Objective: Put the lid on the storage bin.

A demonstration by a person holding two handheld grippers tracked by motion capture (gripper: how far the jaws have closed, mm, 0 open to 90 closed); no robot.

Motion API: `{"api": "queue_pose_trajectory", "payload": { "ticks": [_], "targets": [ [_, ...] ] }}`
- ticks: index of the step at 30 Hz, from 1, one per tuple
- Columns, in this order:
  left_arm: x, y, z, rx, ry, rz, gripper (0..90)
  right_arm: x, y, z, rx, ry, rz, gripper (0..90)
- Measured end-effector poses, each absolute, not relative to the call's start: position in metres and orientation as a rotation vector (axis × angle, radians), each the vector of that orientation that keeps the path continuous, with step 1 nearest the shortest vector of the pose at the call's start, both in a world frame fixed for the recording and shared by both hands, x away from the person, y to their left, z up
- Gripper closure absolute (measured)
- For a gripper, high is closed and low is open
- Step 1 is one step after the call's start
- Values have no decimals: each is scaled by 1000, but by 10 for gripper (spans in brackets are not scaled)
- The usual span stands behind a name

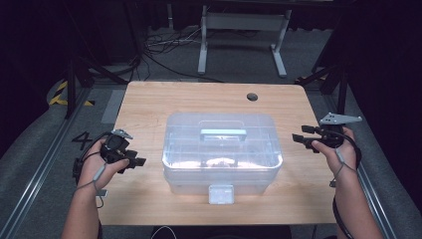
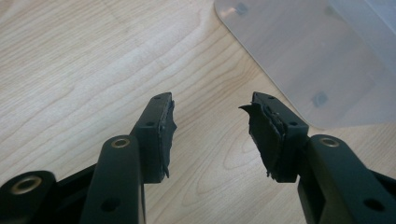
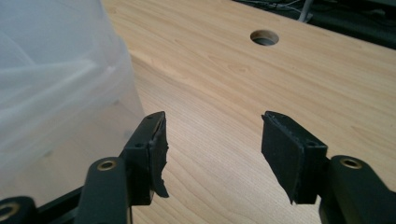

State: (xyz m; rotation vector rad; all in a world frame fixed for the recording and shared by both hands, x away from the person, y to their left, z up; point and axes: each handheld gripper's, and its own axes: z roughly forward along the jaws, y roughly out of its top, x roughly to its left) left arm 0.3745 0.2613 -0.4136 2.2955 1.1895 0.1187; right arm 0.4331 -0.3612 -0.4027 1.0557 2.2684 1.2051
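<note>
So there was this clear plastic storage box (image 1: pixel 221 152) sitting pretty much dead centre of the frame on the wooden table (image 1: pixel 149 104), lid on, pale blue handle (image 1: pixel 223 133) lying flat on top and a latch (image 1: pixel 221 194) on the side facing the person. Something pale was inside, but I couldn't make out what through the cloudy plastic.

The left claw (image 1: pixel 133 160) was down at the lower left of the frame, just off the box's left side and pointing at it, not touching. Its jaws stood fairly wide with nothing between them; in the left gripper view (image 2: pixel 212 135) you just saw bare table in the gap and a corner of the box (image 2: pixel 303 60) up in the upper right.

The right claw (image 1: pixel 304 137) was over at the right of the frame, near the box's right end but clear of it, jaws spread wide and empty too. In the right gripper view (image 3: pixel 212 149) the box wall (image 3: pixel 56 93) took up the left side, and a round hole (image 3: pixel 264 37) in the table showed near the top.
</note>
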Motion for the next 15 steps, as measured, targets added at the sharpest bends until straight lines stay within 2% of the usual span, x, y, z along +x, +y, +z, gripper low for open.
{"api": "queue_pose_trajectory", "payload": {
  "ticks": [15],
  "targets": [
    [380,261,-423,2300,1171,112,485,451,-357,-441,1029,2358,1175,360]
  ]
}}
